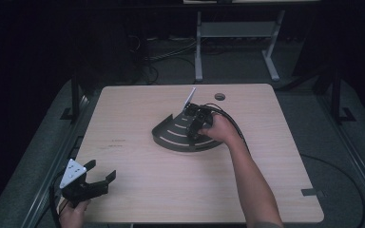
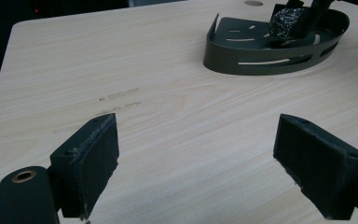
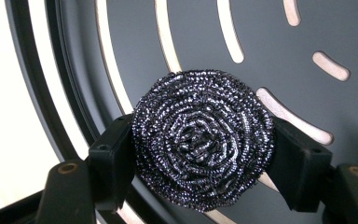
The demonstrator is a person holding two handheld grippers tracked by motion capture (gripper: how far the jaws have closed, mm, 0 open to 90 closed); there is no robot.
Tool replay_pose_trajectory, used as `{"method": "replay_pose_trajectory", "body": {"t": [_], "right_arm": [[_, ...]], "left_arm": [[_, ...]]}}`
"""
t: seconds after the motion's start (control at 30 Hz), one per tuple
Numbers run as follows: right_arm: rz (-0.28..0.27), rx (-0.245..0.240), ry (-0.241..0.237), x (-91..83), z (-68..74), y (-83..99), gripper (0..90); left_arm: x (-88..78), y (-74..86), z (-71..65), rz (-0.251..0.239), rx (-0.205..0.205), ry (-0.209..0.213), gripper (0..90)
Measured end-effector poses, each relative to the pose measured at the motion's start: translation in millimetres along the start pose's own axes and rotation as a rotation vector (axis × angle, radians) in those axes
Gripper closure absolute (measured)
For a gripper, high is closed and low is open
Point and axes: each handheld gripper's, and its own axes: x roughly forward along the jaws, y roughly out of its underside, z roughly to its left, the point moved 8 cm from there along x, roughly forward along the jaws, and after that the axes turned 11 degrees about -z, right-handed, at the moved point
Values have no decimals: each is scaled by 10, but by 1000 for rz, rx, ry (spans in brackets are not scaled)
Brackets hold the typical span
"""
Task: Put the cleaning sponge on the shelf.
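Nearest to us, at the front left corner of the worktop (image 1: 138, 190), our left tongs (image 1: 105, 172) hang released, the two black pads wide apart with bare wood between them and nothing in their grip. A grey three-cornered plate sits on top of them, and our left hand (image 1: 73, 213) holds them from below at the worktop's edge. In the left gripper view the left tongs (image 2: 196, 154) look across the pale wood toward the rack (image 2: 261, 51), which lies well apart from them.

Farther in, about the middle of the worktop, our right forearm (image 1: 252, 180) reaches forward and our right hand (image 1: 218, 130) brings the right tongs (image 1: 192, 128) down over the rack (image 1: 171, 135), a dark curved metal tray with long slots in its floor and a low slotted wall. In the right gripper view the right tongs (image 3: 200, 154) are clenched on the scourer (image 3: 203, 144), a round coil of shiny steel wool, one pad pressed on each side of it. The scourer is held just above the slotted floor of the rack (image 3: 279, 42); we cannot tell whether it touches the floor

Beyond the rack, near the far edge, there is a small round hole (image 1: 220, 96) in the worktop
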Motion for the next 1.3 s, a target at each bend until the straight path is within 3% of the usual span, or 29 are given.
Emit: {"method": "replay_pose_trajectory", "body": {"t": [0.23,0.93,1.3], "right_arm": [[-8,25,0,58,-14,50,298],[-10,23,19,140,-38,66,283],[-24,23,24,91,-29,42,203]], "left_arm": [[11,6,4,3,-3,-2,133],[0,17,16,10,5,-7,134],[-13,18,13,8,1,-8,133]]}}
